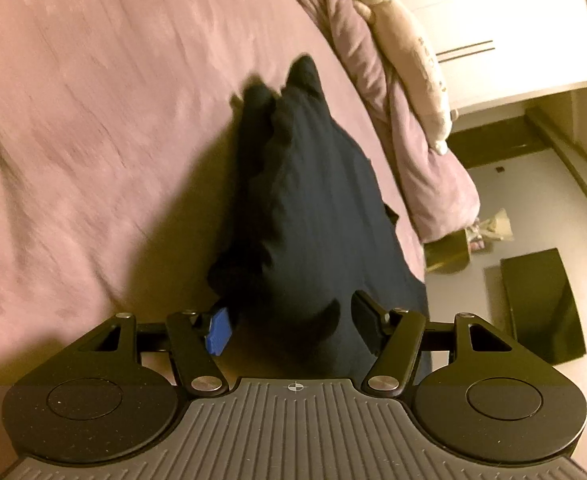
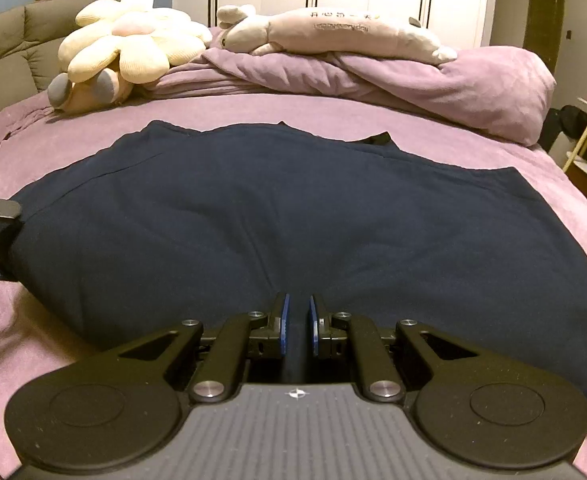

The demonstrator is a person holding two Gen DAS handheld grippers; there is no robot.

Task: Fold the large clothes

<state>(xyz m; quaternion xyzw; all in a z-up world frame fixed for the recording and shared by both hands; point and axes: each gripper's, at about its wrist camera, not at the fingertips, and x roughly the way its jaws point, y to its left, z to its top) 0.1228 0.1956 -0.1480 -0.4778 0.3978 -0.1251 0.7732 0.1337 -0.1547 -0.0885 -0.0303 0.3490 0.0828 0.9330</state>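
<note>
1 garment (image 2: pixel 293 216) | my left claw (image 1: pixel 293 330) wide, straddling it | my right claw (image 2: pixel 297 326) pinching its hem | 2 plushies, one (image 2: pixel 333 32) printed "happy every day"

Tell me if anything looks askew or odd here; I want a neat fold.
The navy garment lies fairly flat on the purple bed, but its far edge is uneven, with a small dark flap poking out. The right gripper is nearly closed on its near hem; the left gripper stands wide around the side edge.
</note>
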